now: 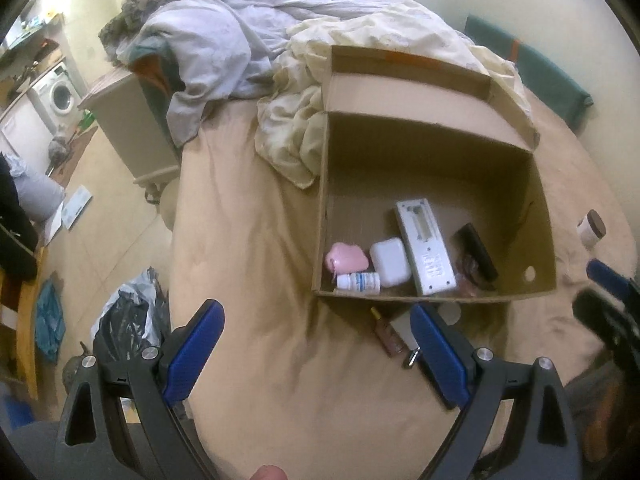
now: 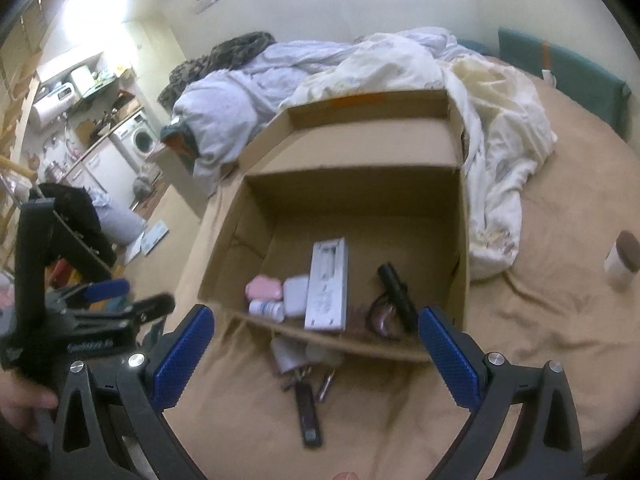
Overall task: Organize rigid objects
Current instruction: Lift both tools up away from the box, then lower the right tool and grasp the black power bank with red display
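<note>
With both grippers, left (image 1: 316, 320) and right (image 2: 316, 326), spread wide and empty, we lower the right one squarely over the keys (image 2: 306, 380) lying just near of the cardboard box (image 2: 464, 240), closing gently.

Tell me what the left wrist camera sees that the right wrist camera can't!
Only the left wrist view shows the black-and-white plastic bag on the floor beside the bed.

Only the right wrist view shows the white paper towel roll in the kitchen and the whole dark slim bottle lying before the box.

Both show the open brown cardboard box, the pink rounded case, the long white remote and the brown-lidded white jar.
</note>
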`<state>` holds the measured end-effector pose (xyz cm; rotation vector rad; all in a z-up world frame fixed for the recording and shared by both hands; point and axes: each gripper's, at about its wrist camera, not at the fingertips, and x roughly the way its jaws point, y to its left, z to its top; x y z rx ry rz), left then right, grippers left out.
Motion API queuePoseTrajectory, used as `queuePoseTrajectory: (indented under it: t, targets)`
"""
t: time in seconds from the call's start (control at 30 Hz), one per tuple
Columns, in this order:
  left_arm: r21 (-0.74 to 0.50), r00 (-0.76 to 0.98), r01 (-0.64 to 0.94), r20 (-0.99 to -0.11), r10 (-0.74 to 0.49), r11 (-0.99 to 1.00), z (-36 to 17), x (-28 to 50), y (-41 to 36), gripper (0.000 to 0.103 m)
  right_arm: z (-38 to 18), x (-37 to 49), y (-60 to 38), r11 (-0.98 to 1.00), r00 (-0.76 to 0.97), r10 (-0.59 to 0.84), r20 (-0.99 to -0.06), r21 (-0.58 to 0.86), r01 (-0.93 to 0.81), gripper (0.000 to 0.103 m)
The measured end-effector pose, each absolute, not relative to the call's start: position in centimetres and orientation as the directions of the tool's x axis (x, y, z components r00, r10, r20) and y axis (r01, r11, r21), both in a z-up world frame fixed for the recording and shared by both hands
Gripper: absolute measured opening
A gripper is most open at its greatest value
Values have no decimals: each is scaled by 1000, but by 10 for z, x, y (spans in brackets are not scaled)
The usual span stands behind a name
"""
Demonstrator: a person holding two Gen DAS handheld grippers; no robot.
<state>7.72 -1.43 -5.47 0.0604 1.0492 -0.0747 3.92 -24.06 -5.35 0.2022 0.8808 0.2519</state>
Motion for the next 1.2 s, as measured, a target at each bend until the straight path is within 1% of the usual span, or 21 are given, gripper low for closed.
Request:
queuePoseTrajectory:
  t: [0.27,0.4,0.67,0.77,0.87,0.9,0.93,0.97,1.0,1.07,1.13,1.2]
  targets:
    - [-9,476,42,-879,-28,999,-66,85,-9,93,-73,38,-245,963,580,258,-772,258,-85,103]
    - [3,461,45,-887,-19,999,-71,87,-13,93,-84,44,-249,952,544,285,-790,299,-64,103]
    - [-20,439,34,-898,-33,999,-72,88,-9,93,-111,57,-240,943,434,317,-844,330,-46,103]
    - [-23,431,39,-902,-38,999,-73,89,-10,93,-124,61,-231,946,378,312,-872,321,-41,103]
    - [-26,424,43,-905,-42,999,-74,88,-11,93,-138,63,-220,940,303,340,-890,336,-66,102]
    - [-27,422,42,-905,-42,999,-74,88,-10,93,-143,63,-215,937,276,350,-895,342,-78,99]
    - [-28,422,40,-906,-42,999,-74,87,-10,93,-149,64,-210,936,246,352,-903,340,-92,91]
    - [-28,421,38,-906,-42,999,-74,87,-10,93,-156,64,-205,938,218,346,-913,330,-106,82]
    - [-29,419,35,-907,-41,999,-74,88,-9,93,-161,64,-200,941,198,336,-921,319,-116,78]
    - [-32,415,28,-909,-41,999,-75,89,-8,93,-172,63,-191,944,153,316,-936,295,-145,64]
    - [-34,411,24,-911,-41,999,-76,89,-7,93,-180,61,-182,945,121,299,-947,275,-178,54]
    - [-31,409,24,-912,-38,999,-76,89,-8,93,-186,59,-175,944,102,285,-953,260,-202,54]
